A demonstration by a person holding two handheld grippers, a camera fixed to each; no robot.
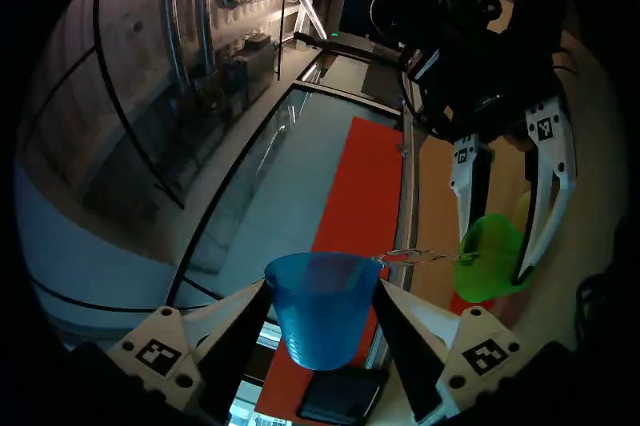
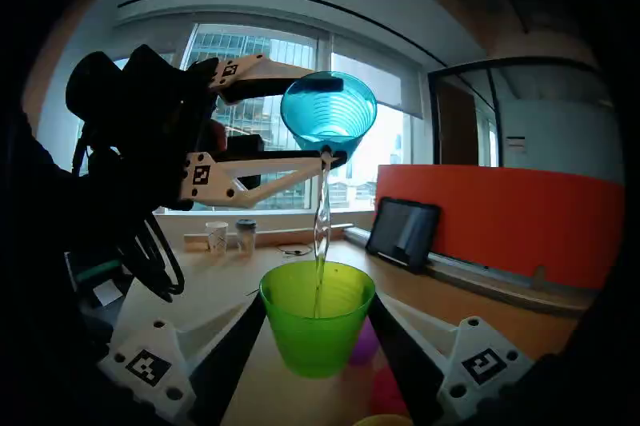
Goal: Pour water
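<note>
My left gripper [image 1: 322,316] is shut on a blue plastic cup [image 1: 322,308], tipped far over on its side. In the right gripper view that blue cup [image 2: 329,115] hangs high, held by the left gripper [image 2: 324,118], and a thin stream of water [image 2: 322,226] falls from its rim into the green cup [image 2: 318,327]. My right gripper [image 2: 318,330] is shut on the upright green cup above the table. In the left gripper view the green cup [image 1: 490,258] sits between the right gripper's white fingers [image 1: 552,186], with water [image 1: 412,255] running toward it.
A wooden table [image 2: 448,298] runs below, with a propped tablet [image 2: 406,232], an orange partition [image 2: 512,218] behind it, two small paper cups [image 2: 230,236] by the window sill, and pink and purple cups [image 2: 368,346] under the green one. Cables [image 2: 152,254] hang at left.
</note>
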